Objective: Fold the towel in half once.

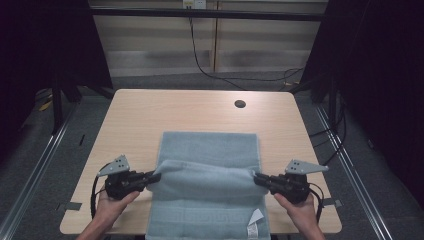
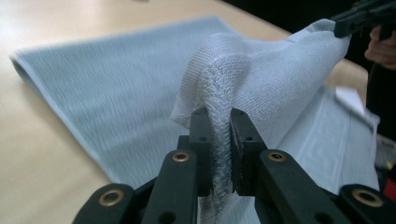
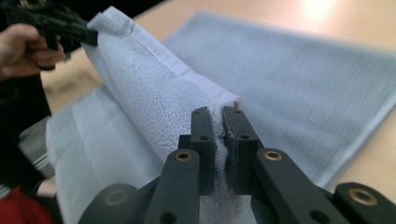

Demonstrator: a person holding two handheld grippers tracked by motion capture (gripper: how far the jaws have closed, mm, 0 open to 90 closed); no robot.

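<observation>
Towel (image 1: 207, 150) lies mid-tabletop (image 1: 140, 110), near end overhanging the front edge; bare wood on both sides and beyond. Left gripper (image 1: 154, 177) and right gripper (image 1: 258, 178): jaws clenched on a raised towel fold, one at each side edge. White label (image 1: 254, 222) near the front, text unreadable.

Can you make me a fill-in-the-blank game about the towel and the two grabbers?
1. The towel is light ____ in colour.
2. The left gripper and the right gripper each pinch one side of the towel, so the lifted fold hangs ____ them.
3. The towel lies on a wooden ____.
4. Near the far edge of the table is a small round ____.

Missing words: blue; between; table; hole
</observation>
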